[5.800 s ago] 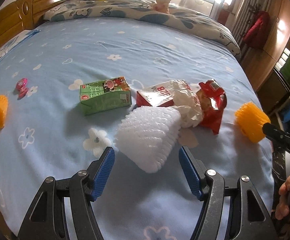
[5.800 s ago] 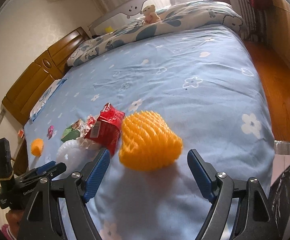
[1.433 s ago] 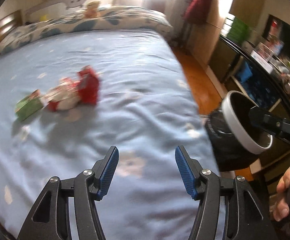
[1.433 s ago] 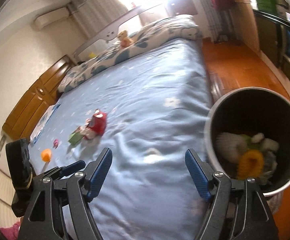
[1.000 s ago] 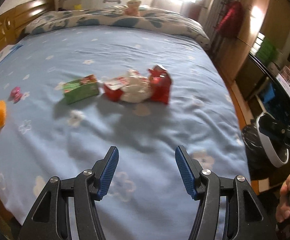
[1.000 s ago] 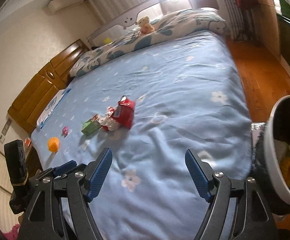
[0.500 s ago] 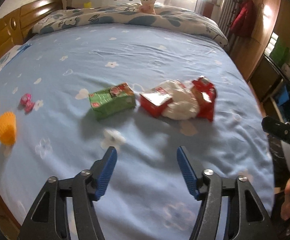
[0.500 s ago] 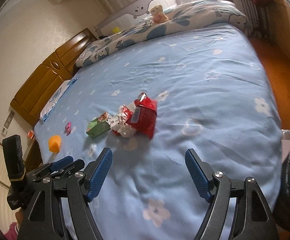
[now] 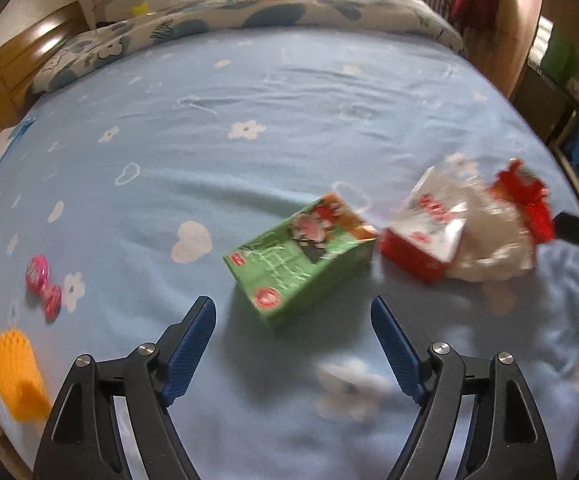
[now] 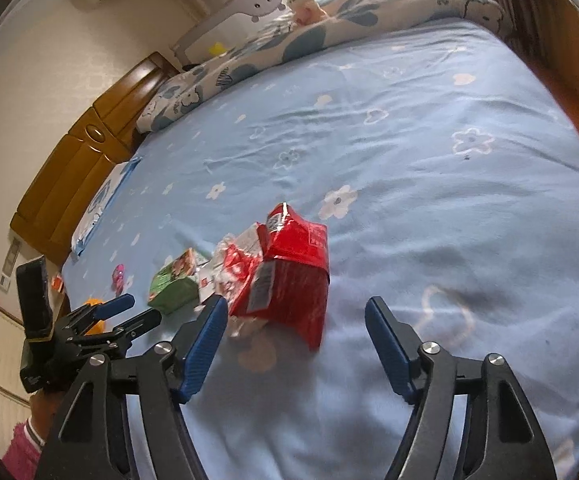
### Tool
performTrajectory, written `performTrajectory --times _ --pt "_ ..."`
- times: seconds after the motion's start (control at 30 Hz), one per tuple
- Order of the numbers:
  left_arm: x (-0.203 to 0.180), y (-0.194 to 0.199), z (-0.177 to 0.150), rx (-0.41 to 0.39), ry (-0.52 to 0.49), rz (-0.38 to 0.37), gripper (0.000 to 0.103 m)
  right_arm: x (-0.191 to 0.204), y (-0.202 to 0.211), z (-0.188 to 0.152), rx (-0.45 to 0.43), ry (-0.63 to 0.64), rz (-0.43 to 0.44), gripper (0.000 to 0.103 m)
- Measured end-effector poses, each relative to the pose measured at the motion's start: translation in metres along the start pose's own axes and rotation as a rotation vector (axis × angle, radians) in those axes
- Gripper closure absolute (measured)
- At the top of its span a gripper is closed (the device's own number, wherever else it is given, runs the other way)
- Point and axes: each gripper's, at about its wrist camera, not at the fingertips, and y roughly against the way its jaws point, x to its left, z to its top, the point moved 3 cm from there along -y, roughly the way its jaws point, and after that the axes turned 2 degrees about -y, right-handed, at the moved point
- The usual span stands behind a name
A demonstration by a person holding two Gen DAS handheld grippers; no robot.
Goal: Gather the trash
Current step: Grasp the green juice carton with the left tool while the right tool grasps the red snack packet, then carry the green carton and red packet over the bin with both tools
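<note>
Two tongs, both spread wide and empty: left tongs [image 9: 291,340] poised just short of green carton [image 9: 303,256] on bed [image 9: 289,100], right tongs [image 10: 293,332] at red wrapper [image 10: 289,264]; risk of pinching soft sheet, or crushing, skidding carton into neighbouring red-and-white box [image 9: 425,232]

A bedroom: bed [image 10: 409,128], pillows [image 10: 329,28], wooden headboard [image 10: 89,148].
</note>
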Motion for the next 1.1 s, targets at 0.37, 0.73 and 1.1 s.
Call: performTrajectory --times 0.37,0.73,1.1 --pt "0.002 -0.042 0.013 0.016 -0.037 -0.056 0.052 0.007 -0.009 0.005 0.017 -0.002 0.089 0.099" --pt "-0.028 -0.003 -0.018 -0.059 0.048 -0.08 0.086 0.006 0.029 -0.016 -0.012 0.007 0.089 0.1" --pt "-0.06 0.041 -0.047 -0.12 0.11 -0.149 0.087 -0.011 0.089 -0.04 -0.061 0.01 0.085 0.1"
